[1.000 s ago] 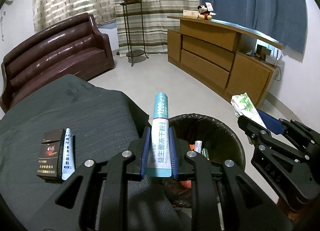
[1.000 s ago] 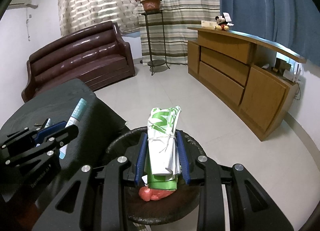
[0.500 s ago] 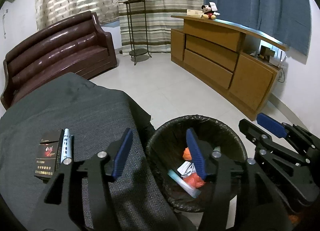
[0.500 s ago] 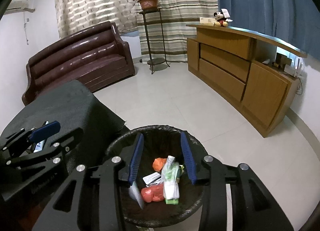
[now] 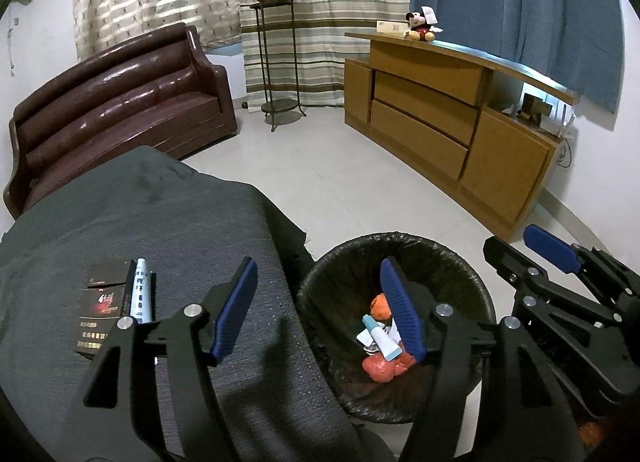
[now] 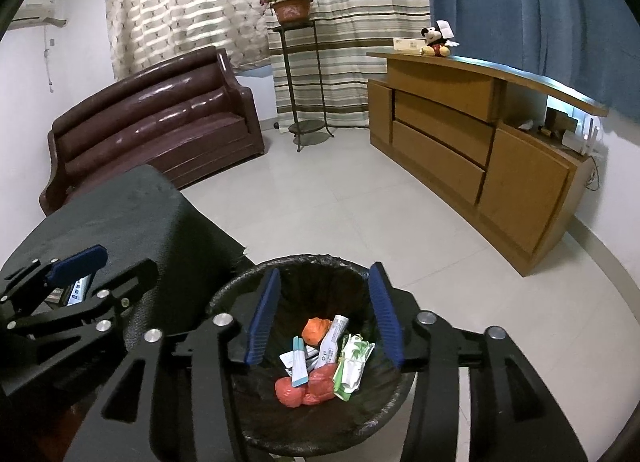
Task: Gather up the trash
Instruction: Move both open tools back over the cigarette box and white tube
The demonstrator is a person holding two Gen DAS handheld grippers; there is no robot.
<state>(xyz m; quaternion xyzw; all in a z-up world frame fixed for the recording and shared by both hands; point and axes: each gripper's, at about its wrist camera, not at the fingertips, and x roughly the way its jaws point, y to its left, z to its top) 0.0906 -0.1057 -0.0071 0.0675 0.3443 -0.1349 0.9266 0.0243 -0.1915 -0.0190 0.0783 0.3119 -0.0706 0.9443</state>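
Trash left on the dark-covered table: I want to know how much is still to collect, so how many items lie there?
2: a dark cigarette box and a white-and-blue tube, touching, on the table beside the bin. The left gripper may hide more.

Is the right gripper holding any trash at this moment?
No. The right gripper is open with nothing between its fingers, above the trash bin where the green-and-white packet lies.

both wrist views look down, close over the shared bin (image 5: 472,282), left camera over table (image 5: 140,214)
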